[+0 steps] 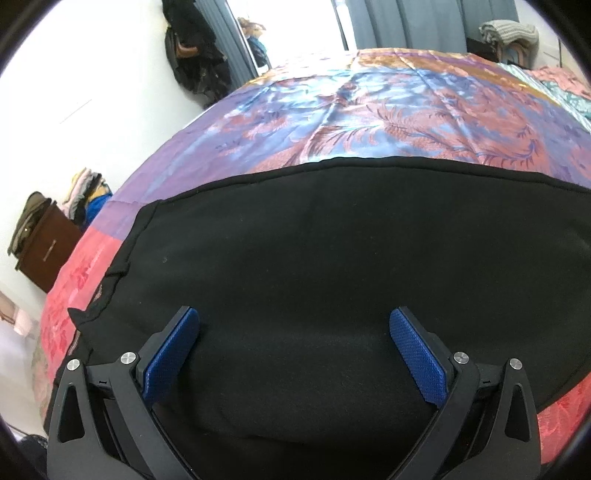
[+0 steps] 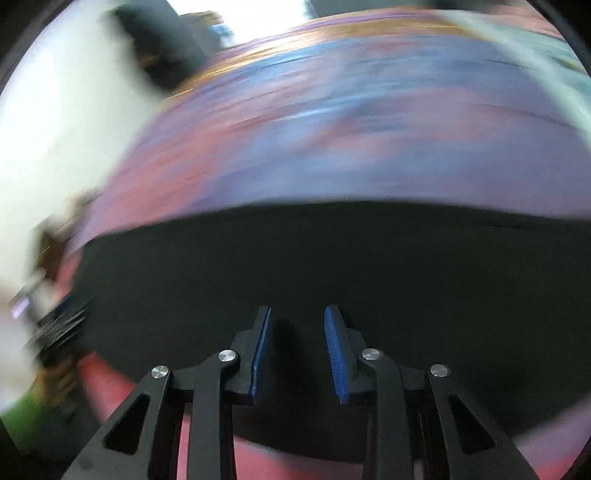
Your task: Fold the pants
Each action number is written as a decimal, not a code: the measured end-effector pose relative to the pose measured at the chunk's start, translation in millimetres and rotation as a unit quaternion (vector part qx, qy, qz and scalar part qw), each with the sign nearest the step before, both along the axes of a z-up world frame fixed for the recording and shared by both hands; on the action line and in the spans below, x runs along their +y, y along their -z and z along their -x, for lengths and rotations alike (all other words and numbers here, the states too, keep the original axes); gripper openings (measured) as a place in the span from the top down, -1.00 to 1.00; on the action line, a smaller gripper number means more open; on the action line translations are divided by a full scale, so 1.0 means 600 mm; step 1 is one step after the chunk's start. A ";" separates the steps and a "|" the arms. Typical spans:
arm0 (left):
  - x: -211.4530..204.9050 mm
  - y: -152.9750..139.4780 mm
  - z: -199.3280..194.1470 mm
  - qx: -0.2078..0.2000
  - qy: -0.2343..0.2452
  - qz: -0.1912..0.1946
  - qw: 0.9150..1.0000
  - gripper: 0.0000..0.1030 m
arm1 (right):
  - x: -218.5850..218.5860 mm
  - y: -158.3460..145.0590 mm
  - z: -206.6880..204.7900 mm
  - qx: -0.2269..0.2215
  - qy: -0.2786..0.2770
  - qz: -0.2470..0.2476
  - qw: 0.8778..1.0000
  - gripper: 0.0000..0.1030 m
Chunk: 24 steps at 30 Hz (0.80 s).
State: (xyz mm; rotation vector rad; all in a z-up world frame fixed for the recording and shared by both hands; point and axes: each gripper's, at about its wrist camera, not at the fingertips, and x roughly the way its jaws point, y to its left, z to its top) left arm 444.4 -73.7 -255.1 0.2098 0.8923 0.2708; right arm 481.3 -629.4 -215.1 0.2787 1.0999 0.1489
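Black pants point(image 1: 314, 251) lie flat across a bed with a shiny patterned cover point(image 1: 369, 110). My left gripper point(image 1: 293, 319) hovers just above the pants' near part with its blue pads point(image 1: 173, 354) wide apart and nothing between them. In the right wrist view the pants point(image 2: 332, 258) fill the lower half, blurred by motion. My right gripper point(image 2: 297, 317) is over them with its blue pads point(image 2: 332, 347) a small gap apart; I see no cloth between them.
A brown cabinet point(image 1: 44, 251) with stacked clothes stands at the left by the white wall. Dark bags point(image 1: 195, 48) hang at the back left. Folded blankets point(image 1: 509, 33) sit at the far right. The pink bed edge point(image 1: 70, 295) runs along the near left.
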 end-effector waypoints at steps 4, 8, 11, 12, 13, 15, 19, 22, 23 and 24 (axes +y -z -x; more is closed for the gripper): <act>0.001 0.002 -0.010 0.001 0.001 0.003 1.000 -0.99 | -0.229 -0.006 0.054 0.013 0.178 -0.005 0.984 0.61; 0.000 0.005 -0.008 0.002 0.001 0.002 1.000 -0.99 | -0.282 -0.046 0.114 0.000 0.261 0.046 0.964 0.33; -0.002 -0.001 -0.013 0.014 0.000 0.002 1.000 -0.99 | -0.207 -0.091 0.171 -0.035 0.240 0.042 0.969 -0.03; -0.004 -0.008 -0.018 0.024 0.000 0.000 1.000 -0.98 | -0.165 -0.108 0.197 -0.050 0.214 0.024 0.975 -0.04; -0.006 -0.020 -0.017 0.037 0.002 0.000 0.999 -0.98 | -0.131 -0.119 0.223 -0.060 0.190 0.010 0.980 -0.09; -0.012 -0.061 0.017 0.032 0.029 0.040 0.998 -0.98 | -0.023 -0.126 0.286 -0.074 0.120 -0.033 0.989 -0.30; -0.039 -0.092 0.131 0.047 0.112 0.089 0.989 -0.99 | 0.151 -0.085 0.404 -0.026 -0.009 -0.080 0.996 -0.43; -0.053 -0.055 0.200 0.097 0.153 0.075 0.981 -0.99 | 0.167 -0.030 0.459 0.028 -0.015 -0.043 0.999 -0.22; -0.052 -0.034 0.221 0.114 0.161 0.054 0.979 -0.99 | 0.128 -0.027 0.482 0.021 0.013 -0.041 0.999 -0.11; -0.046 -0.019 0.236 0.121 0.161 0.036 0.979 -0.99 | 0.089 -0.027 0.498 0.017 0.048 -0.039 0.998 -0.09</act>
